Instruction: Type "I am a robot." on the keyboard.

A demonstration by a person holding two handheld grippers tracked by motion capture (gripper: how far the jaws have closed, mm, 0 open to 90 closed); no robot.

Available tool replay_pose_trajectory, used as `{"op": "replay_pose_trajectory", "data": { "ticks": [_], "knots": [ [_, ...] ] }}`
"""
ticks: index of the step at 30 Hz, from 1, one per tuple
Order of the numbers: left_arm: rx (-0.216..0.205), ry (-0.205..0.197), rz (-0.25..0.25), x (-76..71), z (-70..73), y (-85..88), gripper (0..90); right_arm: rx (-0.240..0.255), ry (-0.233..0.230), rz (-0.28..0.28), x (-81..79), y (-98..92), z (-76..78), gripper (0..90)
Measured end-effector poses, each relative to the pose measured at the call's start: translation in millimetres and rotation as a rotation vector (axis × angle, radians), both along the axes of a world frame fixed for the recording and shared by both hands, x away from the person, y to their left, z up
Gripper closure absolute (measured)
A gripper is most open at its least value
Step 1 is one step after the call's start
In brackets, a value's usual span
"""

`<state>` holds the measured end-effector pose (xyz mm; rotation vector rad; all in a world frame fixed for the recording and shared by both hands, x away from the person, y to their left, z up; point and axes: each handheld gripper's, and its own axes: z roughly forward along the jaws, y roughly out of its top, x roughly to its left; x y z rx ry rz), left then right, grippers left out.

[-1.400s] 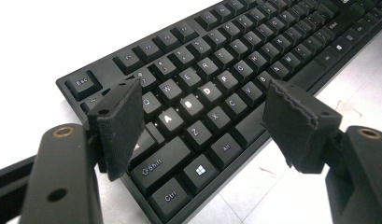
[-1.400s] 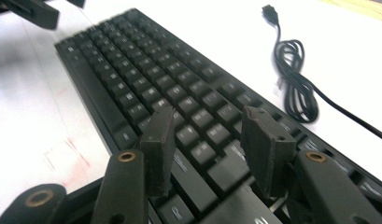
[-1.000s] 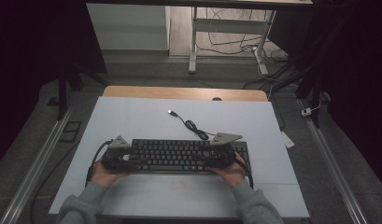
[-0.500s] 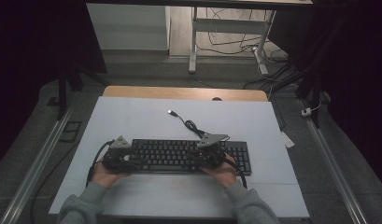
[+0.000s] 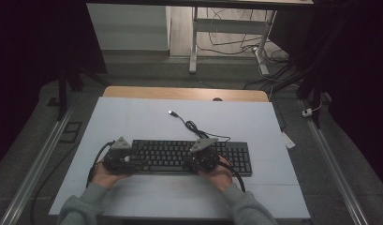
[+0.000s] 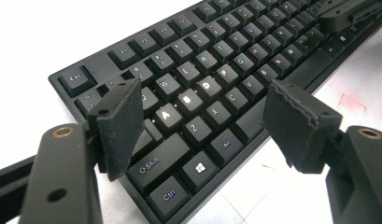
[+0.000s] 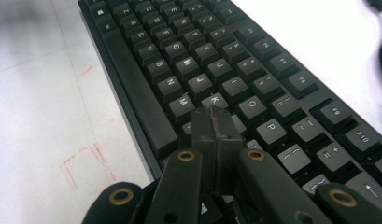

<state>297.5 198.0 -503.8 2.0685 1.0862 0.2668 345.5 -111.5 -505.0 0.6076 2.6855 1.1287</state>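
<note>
A person sits at the near edge of a pale desk, forearms reaching in, a black two-jaw gripper in each hand. Both rest over a black keyboard that lies along the near half of the desk, slightly right of centre.

The left gripper hovers over the keyboard's left end with its jaws spread wide and nothing between them; below the gap, the A, S and D keys glow.

The right gripper has just drawn its jaws together: they now meet pad to pad, holding nothing. A second ago this gripper sat near the keyboard's right end; it now stands further left, over the letter block. Its joined tip points down near the K and M keys, though whether it touches a key is hard to tell. Closed like this, the jaws probably serve as a single finger for pressing keys.

Beyond the keyboard, its cable snakes toward the desk's far edge, ending in a loose plug.
</note>
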Motion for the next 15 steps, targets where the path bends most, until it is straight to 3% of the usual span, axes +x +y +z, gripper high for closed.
{"op": "replay_pose_trajectory", "data": {
  "ticks": [15],
  "knots": [
    [0.004,0.003,-0.005,0.2,-0.6,-0.6,29.2,-0.014,-0.004,-0.017,1.9,-0.8,-5.7,89.7]
  ]
}}
